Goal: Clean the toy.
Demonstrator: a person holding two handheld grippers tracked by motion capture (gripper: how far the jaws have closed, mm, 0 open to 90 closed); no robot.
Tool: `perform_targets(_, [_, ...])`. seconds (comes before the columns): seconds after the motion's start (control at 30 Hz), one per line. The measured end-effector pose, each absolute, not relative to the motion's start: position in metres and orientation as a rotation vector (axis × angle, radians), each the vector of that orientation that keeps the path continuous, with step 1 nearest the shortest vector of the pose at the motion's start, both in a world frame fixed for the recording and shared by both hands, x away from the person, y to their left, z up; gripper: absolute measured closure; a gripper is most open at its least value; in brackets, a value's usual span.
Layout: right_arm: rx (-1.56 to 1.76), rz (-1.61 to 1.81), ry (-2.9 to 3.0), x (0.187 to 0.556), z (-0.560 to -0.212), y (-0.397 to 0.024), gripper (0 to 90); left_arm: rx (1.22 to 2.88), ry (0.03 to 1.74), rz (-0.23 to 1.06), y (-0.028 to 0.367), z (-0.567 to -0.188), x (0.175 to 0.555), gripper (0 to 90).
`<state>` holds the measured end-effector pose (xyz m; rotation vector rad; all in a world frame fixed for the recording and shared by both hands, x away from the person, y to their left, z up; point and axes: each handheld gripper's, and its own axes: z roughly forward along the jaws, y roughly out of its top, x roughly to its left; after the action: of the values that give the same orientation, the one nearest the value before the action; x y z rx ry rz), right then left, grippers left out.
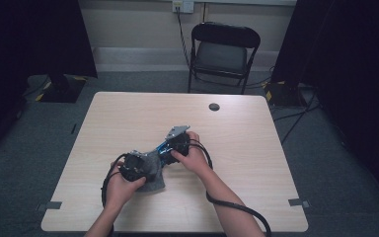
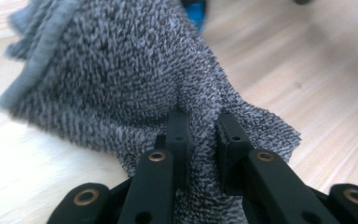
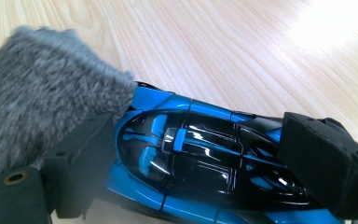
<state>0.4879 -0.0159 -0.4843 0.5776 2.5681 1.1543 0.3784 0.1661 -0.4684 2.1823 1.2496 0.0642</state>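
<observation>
No readable text, label or number anywhere.

- The high view looks forward and down from above the person's side; the table (image 1: pixel 128 113) fills mid-frame, a chair (image 1: pixel 223 52) at top centre.
- The left gripper view looks along its jaws, very near a grey cloth (image 2: pixel 116 79) covering the frame's middle.
- The right gripper view sits close over a blue toy car (image 3: pixel 191 158), lower centre.
- All three views share the cloth and tabletop.
</observation>
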Motion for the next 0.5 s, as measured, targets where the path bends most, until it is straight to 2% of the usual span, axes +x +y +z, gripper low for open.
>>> perform_targets(0.5, [0.586,1.135,2.578,0.488,-0.483,-0.014,10.7,2.173,1.177,0.01,0.148,-0.469,0.364,77.9])
